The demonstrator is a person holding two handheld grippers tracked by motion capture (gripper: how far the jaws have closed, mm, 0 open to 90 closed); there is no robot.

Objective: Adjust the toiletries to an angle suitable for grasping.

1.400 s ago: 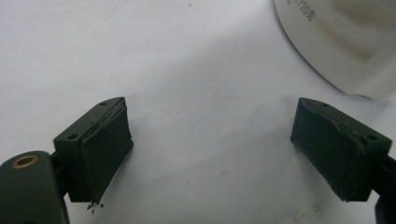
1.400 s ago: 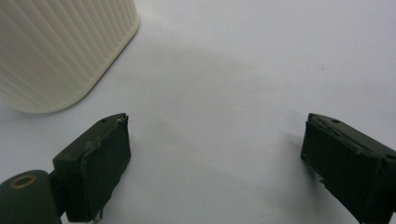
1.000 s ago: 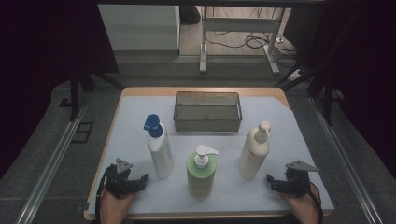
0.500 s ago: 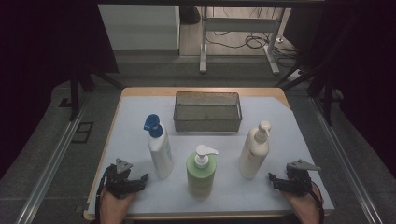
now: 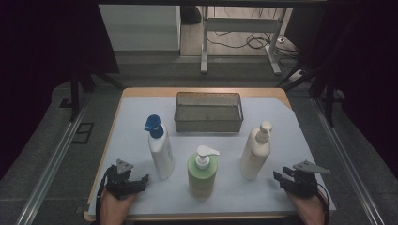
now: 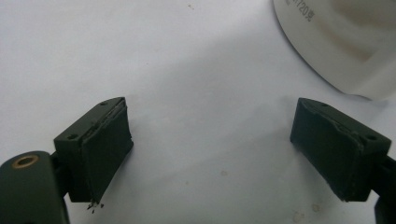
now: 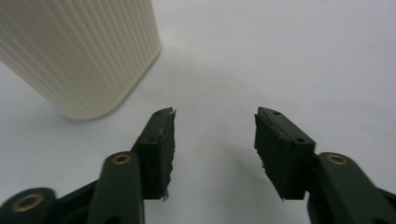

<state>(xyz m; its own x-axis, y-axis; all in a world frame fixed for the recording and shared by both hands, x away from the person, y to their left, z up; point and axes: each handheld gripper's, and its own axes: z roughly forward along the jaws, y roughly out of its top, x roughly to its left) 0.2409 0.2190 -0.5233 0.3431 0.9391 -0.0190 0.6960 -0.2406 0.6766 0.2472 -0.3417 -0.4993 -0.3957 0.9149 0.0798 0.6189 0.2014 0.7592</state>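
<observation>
High view: three plastic pump bottles, white blue-capped, green, cream ribbed, stand between left gripper and right gripper, both gaping, empty.

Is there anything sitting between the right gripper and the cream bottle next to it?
Nothing visible does. The right gripper sits open on the white table cover, with bare cover between its jaws and the cream bottle. In the right gripper view the bottle's ribbed base stands just ahead and to one side.

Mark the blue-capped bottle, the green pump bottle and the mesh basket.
blue-capped bottle (image 5: 161, 157), high view, white body.
green pump bottle (image 5: 202, 178), high view, green body.
mesh basket (image 5: 209, 125), high view, near wall.
</observation>
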